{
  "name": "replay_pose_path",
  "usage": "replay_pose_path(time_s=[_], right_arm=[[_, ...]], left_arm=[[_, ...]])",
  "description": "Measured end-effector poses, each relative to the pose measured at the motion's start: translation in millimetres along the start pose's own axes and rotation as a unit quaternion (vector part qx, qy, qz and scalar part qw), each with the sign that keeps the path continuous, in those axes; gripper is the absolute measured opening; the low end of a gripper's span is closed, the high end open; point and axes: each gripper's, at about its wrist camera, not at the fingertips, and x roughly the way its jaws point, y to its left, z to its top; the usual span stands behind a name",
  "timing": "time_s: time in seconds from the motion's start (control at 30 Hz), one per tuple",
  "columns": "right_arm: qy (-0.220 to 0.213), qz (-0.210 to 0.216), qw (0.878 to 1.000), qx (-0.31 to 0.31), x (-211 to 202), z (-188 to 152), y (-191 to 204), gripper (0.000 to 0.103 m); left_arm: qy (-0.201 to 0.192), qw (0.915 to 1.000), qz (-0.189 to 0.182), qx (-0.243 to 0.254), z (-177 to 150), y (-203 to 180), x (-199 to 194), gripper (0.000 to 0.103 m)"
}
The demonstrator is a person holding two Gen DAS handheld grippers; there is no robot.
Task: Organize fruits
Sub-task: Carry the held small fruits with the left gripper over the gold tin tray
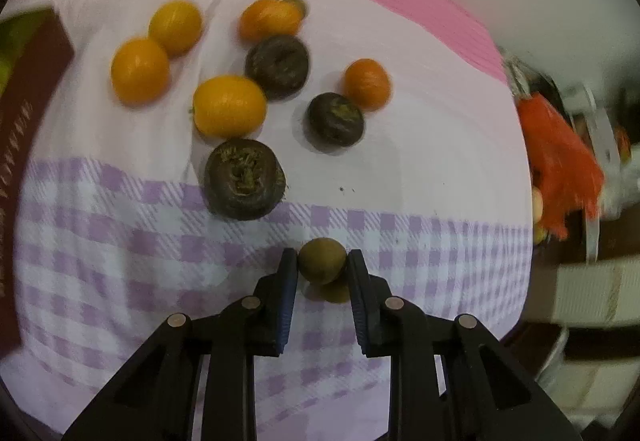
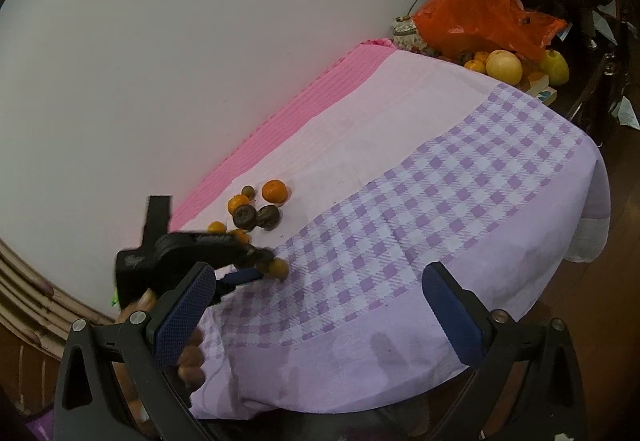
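My left gripper (image 1: 322, 261) is shut on a small olive-green fruit (image 1: 322, 260), just above the checked cloth. Beyond it lie several orange citrus fruits (image 1: 229, 105) and three dark brown fruits (image 1: 244, 179), loosely grouped on the plain part of the cloth. In the right wrist view the left gripper (image 2: 272, 267) shows at the left with the small fruit (image 2: 278, 267) at its tips, beside the fruit cluster (image 2: 256, 215). My right gripper (image 2: 316, 305) is open and empty, above the front of the table.
A lilac checked cloth (image 2: 440, 185) covers the table against a white wall. An orange plastic bag (image 2: 484, 5) and larger yellow fruits (image 2: 505, 67) sit at the far end. A dark red box (image 1: 28, 113) stands at the left.
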Motion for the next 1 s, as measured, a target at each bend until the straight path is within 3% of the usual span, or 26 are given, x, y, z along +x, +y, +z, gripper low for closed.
replay_pose_path(time_s=[0.07,0.27,0.5,1.0], right_arm=[[0.0,-0.003,1.0,-0.001,0.3,-0.5,0.4,0.103],[-0.004,-0.011,1.0,-0.016,-1.2,-1.9,6.1,0.103],[0.002,-0.022,0.999,-0.027,3.8,-3.1,7.2,0.103],[0.032,-0.046,0.992,-0.112,26.3,-26.1,31.8,0.103]], left_arm=[[-0.007,0.9995,0.006,0.03,-6.6,-0.6,-6.5,0.026],[-0.013,0.9987,0.006,0.05,-20.3,17.0,-15.8,0.026],[-0.06,0.9946,0.002,0.084,-35.8,24.7,-60.7,0.026],[-0.153,0.9865,0.006,0.057,-31.0,89.4,-155.9,0.026]])
